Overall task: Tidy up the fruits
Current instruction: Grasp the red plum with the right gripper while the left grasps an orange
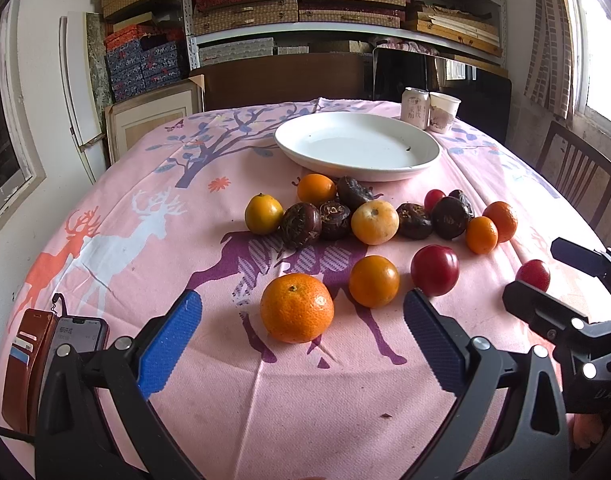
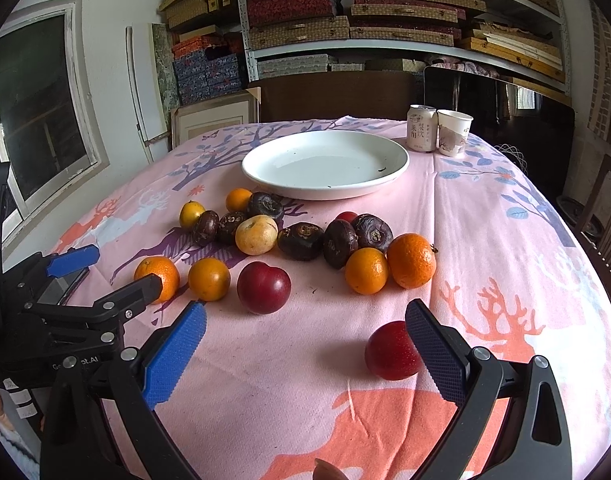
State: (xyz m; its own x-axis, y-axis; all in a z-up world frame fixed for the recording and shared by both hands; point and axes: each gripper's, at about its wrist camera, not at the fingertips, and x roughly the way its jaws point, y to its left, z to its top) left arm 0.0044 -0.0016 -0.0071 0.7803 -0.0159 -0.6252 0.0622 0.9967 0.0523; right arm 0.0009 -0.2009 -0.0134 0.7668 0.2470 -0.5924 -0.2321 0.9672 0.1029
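Observation:
An empty white plate [image 1: 357,146] [image 2: 325,164] sits at the far middle of the table. Oranges, dark brown water chestnuts and red plums lie loose in front of it. My left gripper [image 1: 301,336] is open, low over the cloth, with a large orange [image 1: 296,307] between its blue fingertips, not touched. My right gripper [image 2: 305,344] is open, and a red plum [image 2: 391,350] lies against the inside of its right finger. A second red plum [image 2: 264,287] and an orange [image 2: 209,279] lie just ahead. Each gripper shows at the edge of the other's view.
A drink can [image 2: 422,128] and a paper cup [image 2: 454,132] stand behind the plate on the right. A phone in a brown wallet case [image 1: 57,344] lies at the left table edge. A wooden chair [image 1: 577,172] is at the right. Shelves of boxes fill the back wall.

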